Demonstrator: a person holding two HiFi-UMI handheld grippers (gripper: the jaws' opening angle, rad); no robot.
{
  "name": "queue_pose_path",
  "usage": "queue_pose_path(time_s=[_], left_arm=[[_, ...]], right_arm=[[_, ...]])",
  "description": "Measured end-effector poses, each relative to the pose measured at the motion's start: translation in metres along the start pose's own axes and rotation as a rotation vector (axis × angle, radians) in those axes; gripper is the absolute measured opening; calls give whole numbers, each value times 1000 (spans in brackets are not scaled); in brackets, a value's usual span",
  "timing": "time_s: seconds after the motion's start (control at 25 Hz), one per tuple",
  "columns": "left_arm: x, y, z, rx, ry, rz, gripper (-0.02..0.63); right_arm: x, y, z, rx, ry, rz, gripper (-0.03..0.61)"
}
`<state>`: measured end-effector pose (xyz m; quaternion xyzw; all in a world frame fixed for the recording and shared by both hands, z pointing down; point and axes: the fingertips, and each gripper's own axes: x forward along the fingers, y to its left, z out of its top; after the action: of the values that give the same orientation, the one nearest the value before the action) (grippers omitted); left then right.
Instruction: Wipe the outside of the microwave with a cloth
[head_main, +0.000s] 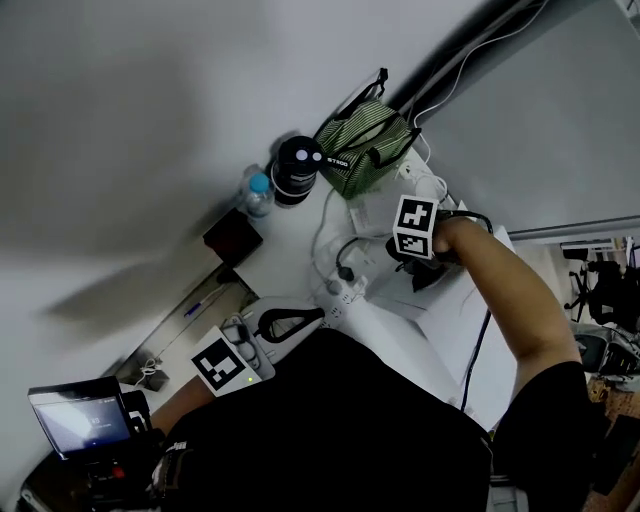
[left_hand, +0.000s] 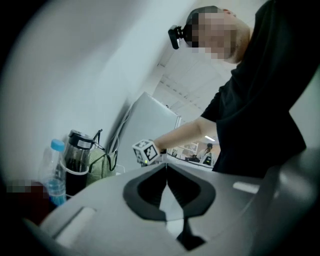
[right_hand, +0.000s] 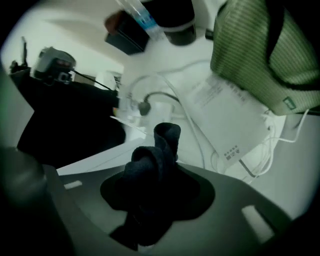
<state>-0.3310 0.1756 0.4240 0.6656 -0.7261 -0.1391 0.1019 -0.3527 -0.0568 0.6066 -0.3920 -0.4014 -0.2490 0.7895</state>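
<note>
My right gripper (head_main: 422, 272) is shut on a bunched dark cloth (right_hand: 156, 159), which sticks out past the fingertips in the right gripper view. It hangs over the edge of a white flat-topped box (head_main: 418, 325), which I take for the microwave; its front is hidden under my arm. A white sheet with print (right_hand: 227, 125) lies just beyond the cloth. My left gripper (head_main: 300, 319) is lower left, over the white counter (head_main: 300, 235), with its jaws together and nothing between them (left_hand: 166, 181). In the left gripper view the right gripper's marker cube (left_hand: 146, 151) shows ahead.
A green striped bag (head_main: 362, 148), a black tumbler (head_main: 296, 168), a water bottle (head_main: 257, 192) and a dark box (head_main: 232, 238) stand at the back by the wall. White cables and a power strip (head_main: 345, 288) lie between the grippers. A small screen (head_main: 82, 420) sits lower left.
</note>
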Motion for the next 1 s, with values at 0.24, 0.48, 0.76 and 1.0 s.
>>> queue_pose_path(time_s=[0.24,0.48,0.76,1.0], left_arm=[[23,-19,13,31,-11,-88,9],[18,-18,9,28,-13,-76,9],[-23,3,-3,-39,-24,54,9],[-20,3,-3,-16,-16,35,8]], right_arm=[[-84,75,-36,-80,-42,20,155],[-15,53,-12,-74,116,2,153],[73,5,20,6,180,-39,150],[74,1,26,-15,168,-89,153]])
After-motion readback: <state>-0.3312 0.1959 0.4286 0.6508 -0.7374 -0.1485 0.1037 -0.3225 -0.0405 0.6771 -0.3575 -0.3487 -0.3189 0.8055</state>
